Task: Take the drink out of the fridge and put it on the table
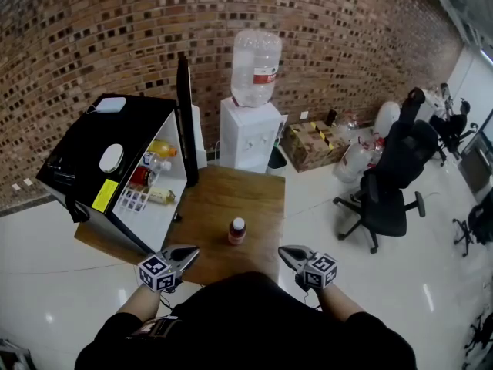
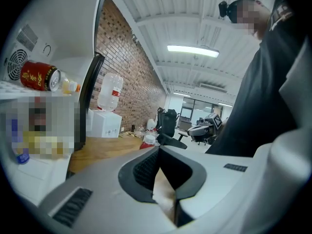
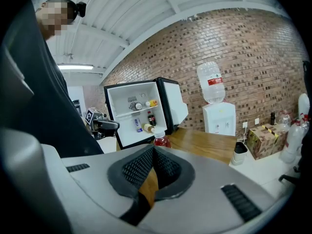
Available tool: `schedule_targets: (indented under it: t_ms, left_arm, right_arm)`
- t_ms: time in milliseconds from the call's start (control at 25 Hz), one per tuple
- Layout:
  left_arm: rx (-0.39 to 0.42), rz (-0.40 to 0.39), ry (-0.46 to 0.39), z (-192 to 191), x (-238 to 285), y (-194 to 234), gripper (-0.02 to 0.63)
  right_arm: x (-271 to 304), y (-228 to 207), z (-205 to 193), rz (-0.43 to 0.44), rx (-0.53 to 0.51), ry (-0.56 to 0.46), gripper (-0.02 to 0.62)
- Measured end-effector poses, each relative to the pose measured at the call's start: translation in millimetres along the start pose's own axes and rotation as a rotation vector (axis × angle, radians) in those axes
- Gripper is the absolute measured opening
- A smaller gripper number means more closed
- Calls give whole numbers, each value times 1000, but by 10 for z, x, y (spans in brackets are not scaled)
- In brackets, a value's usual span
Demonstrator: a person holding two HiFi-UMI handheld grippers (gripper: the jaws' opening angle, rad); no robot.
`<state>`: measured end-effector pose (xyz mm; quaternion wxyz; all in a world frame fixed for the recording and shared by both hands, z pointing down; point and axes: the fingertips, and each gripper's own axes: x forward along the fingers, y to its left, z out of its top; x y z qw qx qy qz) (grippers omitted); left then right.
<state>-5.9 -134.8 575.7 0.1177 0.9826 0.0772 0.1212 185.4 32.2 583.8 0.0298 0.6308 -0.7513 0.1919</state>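
Standing upright near the middle of the wooden table (image 1: 254,195), the drink (image 1: 237,230), a red bottle with a white cap, was out of the fridge (image 1: 92,156) and well apart from both tools, so the task's main work looked finished. The left gripper (image 1: 188,254) was held low at the table's near edge by the person's body, its jaws pressed together with nothing between them. The right gripper (image 1: 288,254) matched it on the other side, jaws likewise together and empty. Each gripper's own view showed the bottle beyond the closed tips, untouched. The fridge stood at the table's left end with its door (image 1: 185,118) swung wide and drinks on its shelves, among them a red can (image 2: 39,75) lying on its side. What remained, by judgement, was only to leave the bottle undisturbed and perhaps shut the door, though the task did not ask for that. Doing it well would have meant keeping both closed grippers low and to either side of the bottle, never sweeping across the middle of the table where a knock could topple it. If the door were to be closed, the left gripper was the nearer one; pushing with the flat of its closed jaws near the door's free edge, slowly, would have spared the fridge a jolt and kept the lying can from rolling.
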Motion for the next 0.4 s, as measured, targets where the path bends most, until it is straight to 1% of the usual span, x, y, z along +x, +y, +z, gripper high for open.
schedule_targets:
  t_ms: [160, 400]
  left_arm:
    - [6, -5, -5, 7, -2, -35, 6]
    - [-2, -7, -2, -18, -43, -88, 6]
  right_arm:
    - [-42, -10, -48, -10, -12, 0, 6]
    - [-82, 25, -122, -12, 7, -3, 8]
